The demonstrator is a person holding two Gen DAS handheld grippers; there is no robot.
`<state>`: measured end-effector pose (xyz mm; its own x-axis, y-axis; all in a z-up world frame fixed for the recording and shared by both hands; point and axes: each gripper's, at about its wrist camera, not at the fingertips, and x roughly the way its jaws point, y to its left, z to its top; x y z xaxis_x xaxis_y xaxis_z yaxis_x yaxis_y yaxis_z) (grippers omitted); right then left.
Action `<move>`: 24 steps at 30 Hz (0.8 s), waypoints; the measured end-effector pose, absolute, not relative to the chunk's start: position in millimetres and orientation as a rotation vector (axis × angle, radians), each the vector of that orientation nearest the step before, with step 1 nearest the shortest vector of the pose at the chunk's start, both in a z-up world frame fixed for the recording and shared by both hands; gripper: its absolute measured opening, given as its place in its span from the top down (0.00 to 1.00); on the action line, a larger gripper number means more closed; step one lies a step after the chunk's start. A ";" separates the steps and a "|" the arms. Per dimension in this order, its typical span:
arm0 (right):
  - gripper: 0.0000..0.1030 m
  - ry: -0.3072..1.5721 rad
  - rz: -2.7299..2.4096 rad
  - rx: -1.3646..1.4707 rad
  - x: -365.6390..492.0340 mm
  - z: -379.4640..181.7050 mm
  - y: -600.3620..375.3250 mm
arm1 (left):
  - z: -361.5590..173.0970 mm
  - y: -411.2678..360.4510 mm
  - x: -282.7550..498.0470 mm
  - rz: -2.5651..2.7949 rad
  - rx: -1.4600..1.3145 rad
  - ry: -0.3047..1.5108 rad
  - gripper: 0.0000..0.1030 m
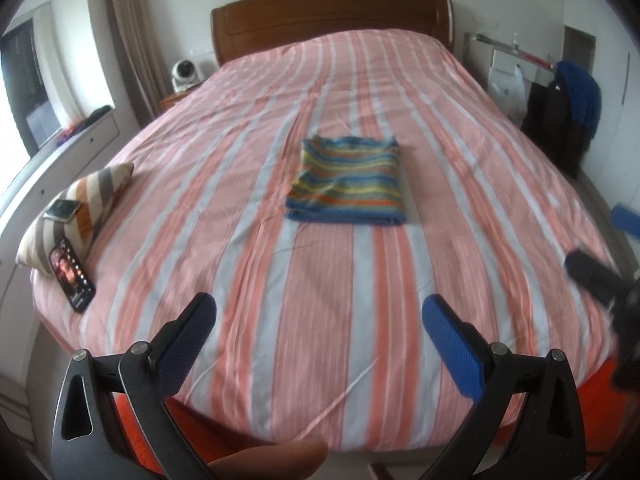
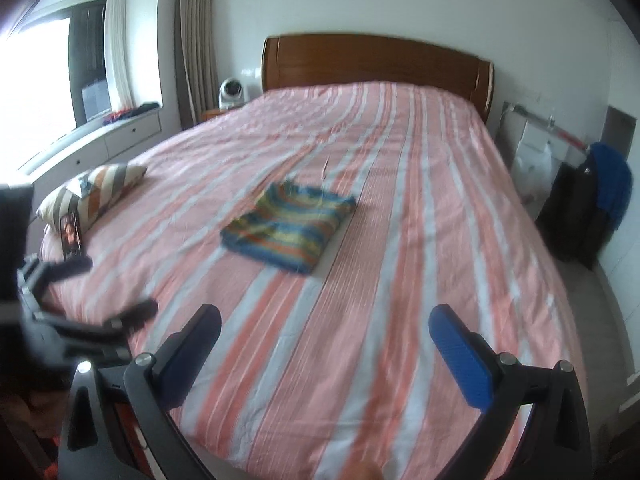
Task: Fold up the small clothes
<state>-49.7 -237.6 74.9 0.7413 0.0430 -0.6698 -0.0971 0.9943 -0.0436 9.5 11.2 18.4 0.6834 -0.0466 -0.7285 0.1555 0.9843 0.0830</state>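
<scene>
Wide bare bed [image 1: 320, 280] stretches between both open tongs, left [image 1: 320, 320] and right [image 2: 324, 332], and the folded cloth [image 1: 348, 180] at mid-bed, nothing lying in that lane. At the left edge a pillow [image 1: 88, 200] carries a phone [image 1: 62, 210]; a second phone [image 1: 72, 276] leans on it. A black bag [image 1: 556, 120] stands well beside the bed's right side

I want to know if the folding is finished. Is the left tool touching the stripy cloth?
Apart. In the left wrist view, the left tool is open near the bed's foot, with bare bedspread between it and the folded stripy cloth.
</scene>
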 end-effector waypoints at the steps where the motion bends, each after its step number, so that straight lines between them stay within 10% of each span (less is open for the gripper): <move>1: 0.00 0.747 0.082 -0.070 -50.1 68.8 -236.0 | 17.6 12.4 9.5 -0.108 0.146 0.811 0.00; 24: 0.00 0.758 0.048 -0.113 -47.6 60.5 -221.0 | 29.3 23.5 2.7 -0.073 0.117 0.765 0.00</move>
<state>-47.6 -221.0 60.5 0.7256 0.0031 -0.6881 -0.0843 0.9929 -0.0844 2.7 23.5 29.3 0.7196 -0.0231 -0.6940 0.1082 0.9910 0.0792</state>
